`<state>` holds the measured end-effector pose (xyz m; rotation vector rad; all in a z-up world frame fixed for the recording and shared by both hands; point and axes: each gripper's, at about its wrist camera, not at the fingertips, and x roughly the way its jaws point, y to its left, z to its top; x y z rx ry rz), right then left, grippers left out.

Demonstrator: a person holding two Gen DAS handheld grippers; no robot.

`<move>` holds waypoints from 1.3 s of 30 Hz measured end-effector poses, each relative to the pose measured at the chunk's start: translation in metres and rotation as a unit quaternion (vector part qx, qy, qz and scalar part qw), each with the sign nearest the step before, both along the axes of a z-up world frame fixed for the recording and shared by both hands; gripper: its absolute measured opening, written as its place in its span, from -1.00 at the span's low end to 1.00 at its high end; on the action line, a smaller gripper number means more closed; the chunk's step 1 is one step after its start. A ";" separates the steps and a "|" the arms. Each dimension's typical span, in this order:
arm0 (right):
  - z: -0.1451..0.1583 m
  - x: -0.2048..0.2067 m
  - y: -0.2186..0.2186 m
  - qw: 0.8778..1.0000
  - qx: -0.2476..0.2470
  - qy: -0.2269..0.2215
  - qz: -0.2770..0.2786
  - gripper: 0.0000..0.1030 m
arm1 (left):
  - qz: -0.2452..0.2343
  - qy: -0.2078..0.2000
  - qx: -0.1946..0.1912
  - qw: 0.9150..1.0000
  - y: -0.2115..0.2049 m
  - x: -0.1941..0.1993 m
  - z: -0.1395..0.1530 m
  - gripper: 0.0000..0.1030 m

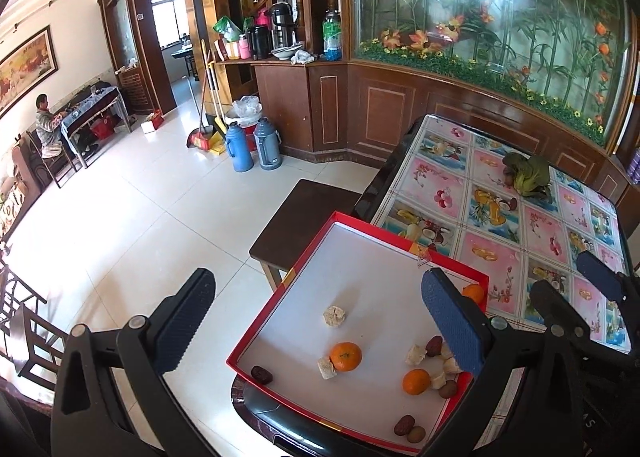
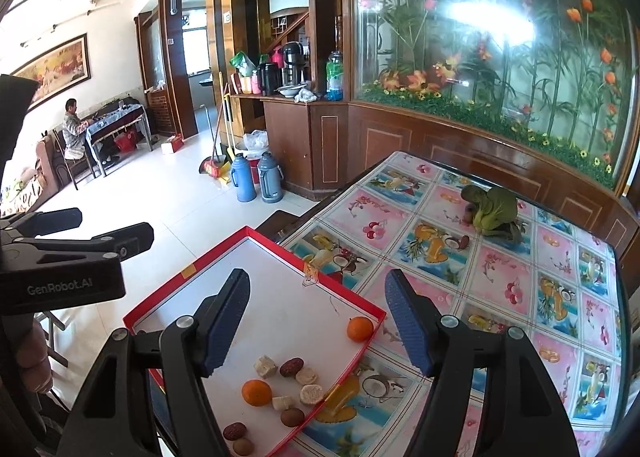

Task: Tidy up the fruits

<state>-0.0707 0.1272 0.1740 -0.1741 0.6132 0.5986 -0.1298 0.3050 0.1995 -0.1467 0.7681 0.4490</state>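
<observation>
The left claw [image 1: 320, 321] is spread over the red tray [image 1: 352, 223], pinching nothing. Tangerines [image 1: 346, 356], dates and pale cubes lie in the tray on the desk [image 2: 520, 277]. The right claw [image 2: 320, 321] is spread too, empty, above the tray's edge.

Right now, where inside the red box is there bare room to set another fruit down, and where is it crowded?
The red box has bare white floor across its far half, from the far rim down to the lone pale cube. The near-right corner is crowded: an orange, dates and cubes cluster there. The patterned tabletop beyond is mostly bare up to the green cloth.
</observation>
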 end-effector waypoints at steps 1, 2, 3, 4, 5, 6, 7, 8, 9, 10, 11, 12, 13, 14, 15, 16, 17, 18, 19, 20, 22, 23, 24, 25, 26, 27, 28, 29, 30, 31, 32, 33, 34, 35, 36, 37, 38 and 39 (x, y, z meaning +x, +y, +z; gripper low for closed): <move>0.000 0.000 0.000 1.000 0.000 0.001 0.000 0.36 | -0.001 -0.004 -0.001 1.000 0.000 -0.001 0.002 0.99; 0.000 0.000 0.000 1.000 0.000 0.000 0.000 0.36 | -0.001 -0.006 -0.002 1.000 0.001 -0.001 0.003 0.99; 0.000 0.000 0.000 1.000 0.000 0.000 0.000 0.36 | 0.001 -0.009 -0.001 1.000 0.002 -0.001 0.005 0.99; 0.000 0.000 0.000 1.000 -0.001 0.001 0.001 0.36 | 0.002 -0.011 0.000 1.000 0.002 -0.001 0.006 0.99; 0.000 0.001 0.000 1.000 -0.002 0.001 0.002 0.36 | 0.003 -0.012 0.001 1.000 0.003 -0.001 0.007 0.99; 0.000 0.000 0.000 1.000 -0.001 0.001 0.001 0.36 | 0.002 -0.013 0.003 1.000 0.004 -0.002 0.008 0.99; 0.000 0.000 0.000 1.000 0.000 0.001 0.001 0.36 | 0.003 -0.015 0.005 1.000 0.004 -0.002 0.009 0.99; 0.000 0.001 0.000 1.000 0.000 0.000 0.001 0.36 | 0.005 -0.018 0.009 1.000 0.005 -0.002 0.011 0.99; 0.000 0.000 0.000 1.000 0.000 0.001 0.000 0.36 | 0.006 -0.020 0.010 1.000 0.005 -0.003 0.011 0.99; 0.000 0.000 0.000 1.000 0.000 0.001 0.000 0.36 | 0.007 -0.021 0.010 1.000 0.006 -0.003 0.012 0.99; 0.000 0.000 0.000 1.000 0.000 0.002 0.001 0.36 | 0.009 -0.022 0.011 1.000 0.007 -0.003 0.012 0.99; -0.001 0.000 0.000 1.000 -0.001 0.002 0.002 0.36 | 0.011 -0.023 0.010 1.000 0.008 -0.004 0.012 0.99; -0.002 -0.001 0.001 1.000 -0.001 0.002 0.003 0.36 | 0.013 -0.024 0.011 1.000 0.008 -0.005 0.013 0.99; -0.002 -0.001 0.001 1.000 -0.001 0.002 0.004 0.36 | 0.015 -0.026 0.014 0.999 0.009 -0.006 0.013 0.99; -0.002 -0.001 0.002 1.000 -0.002 0.001 0.005 0.36 | 0.016 -0.029 0.016 0.999 0.009 -0.007 0.013 0.99; -0.003 -0.002 0.003 1.000 -0.003 0.001 0.006 0.36 | 0.018 -0.029 0.017 0.999 0.009 -0.007 0.013 0.99; -0.005 -0.002 0.003 1.000 -0.003 0.001 0.008 0.36 | 0.021 -0.029 0.019 0.999 0.009 -0.008 0.012 0.99; -0.006 -0.002 0.004 1.000 -0.004 0.001 0.009 0.36 | 0.021 -0.027 0.021 0.999 0.010 -0.008 0.012 0.99; -0.007 -0.002 0.005 1.000 -0.004 0.002 0.011 0.36 | 0.021 -0.026 0.022 0.999 0.010 -0.008 0.011 0.99; -0.007 -0.002 0.005 1.000 -0.004 0.002 0.011 0.36 | 0.022 -0.025 0.023 0.999 0.010 -0.008 0.010 0.99; -0.007 -0.002 0.005 1.000 -0.004 0.002 0.011 0.36 | 0.022 -0.023 0.023 0.999 0.011 -0.008 0.009 0.99; -0.008 -0.002 0.005 1.000 -0.004 0.003 0.011 0.36 | 0.023 -0.023 0.023 0.999 0.011 -0.008 0.009 0.99; -0.008 -0.003 0.005 1.000 -0.005 0.005 0.012 0.36 | 0.025 -0.021 0.023 0.999 0.012 -0.008 0.008 0.99; -0.009 -0.003 0.006 1.000 -0.005 0.006 0.012 0.36 | 0.026 -0.021 0.022 0.999 0.012 -0.008 0.007 0.99; -0.010 -0.004 0.007 1.000 -0.005 0.008 0.013 0.36 | 0.026 -0.020 0.021 0.999 0.013 -0.009 0.007 0.99; -0.010 -0.004 0.007 1.000 -0.005 0.009 0.014 0.36 | 0.026 -0.019 0.021 0.999 0.014 -0.009 0.006 0.99; -0.011 -0.004 0.008 1.000 -0.005 0.010 0.015 0.36 | 0.027 -0.018 0.022 0.999 0.014 -0.010 0.006 0.99; -0.012 -0.004 0.009 1.000 -0.006 0.012 0.016 0.36 | 0.028 -0.017 0.023 0.999 0.015 -0.010 0.005 0.99; -0.012 -0.005 0.010 1.000 -0.007 0.013 0.018 0.36 | 0.029 -0.015 0.023 0.999 0.016 -0.011 0.005 0.99; -0.013 -0.005 0.011 1.000 -0.007 0.014 0.019 0.36 | 0.029 -0.015 0.022 0.999 0.016 -0.012 0.004 0.99; -0.013 -0.006 0.012 1.000 -0.006 0.015 0.021 0.36 | 0.030 -0.015 0.022 0.999 0.017 -0.013 0.004 0.99; -0.014 -0.006 0.013 1.000 -0.007 0.017 0.022 0.36 | 0.030 -0.014 0.022 0.999 0.017 -0.013 0.004 0.99; -0.015 -0.006 0.015 1.000 -0.007 0.019 0.024 0.36 | 0.031 -0.012 0.022 0.999 0.018 -0.013 0.003 0.99; -0.016 -0.007 0.017 0.999 -0.008 0.021 0.025 0.36 | 0.032 -0.011 0.022 0.999 0.019 -0.014 0.002 0.99; -0.016 -0.006 0.018 0.999 -0.007 0.022 0.027 0.36 | 0.033 -0.009 0.022 0.999 0.020 -0.015 0.001 0.99; -0.017 -0.006 0.019 0.999 -0.007 0.023 0.028 0.36 | 0.032 -0.007 0.022 0.999 0.020 -0.016 0.000 0.99; -0.018 -0.007 0.020 0.999 -0.007 0.025 0.029 0.36 | 0.032 -0.005 0.021 0.999 0.021 -0.016 -0.001 0.99; -0.017 -0.006 0.021 0.999 -0.007 0.026 0.030 0.36 | 0.033 -0.003 0.022 0.999 0.022 -0.016 -0.002 0.99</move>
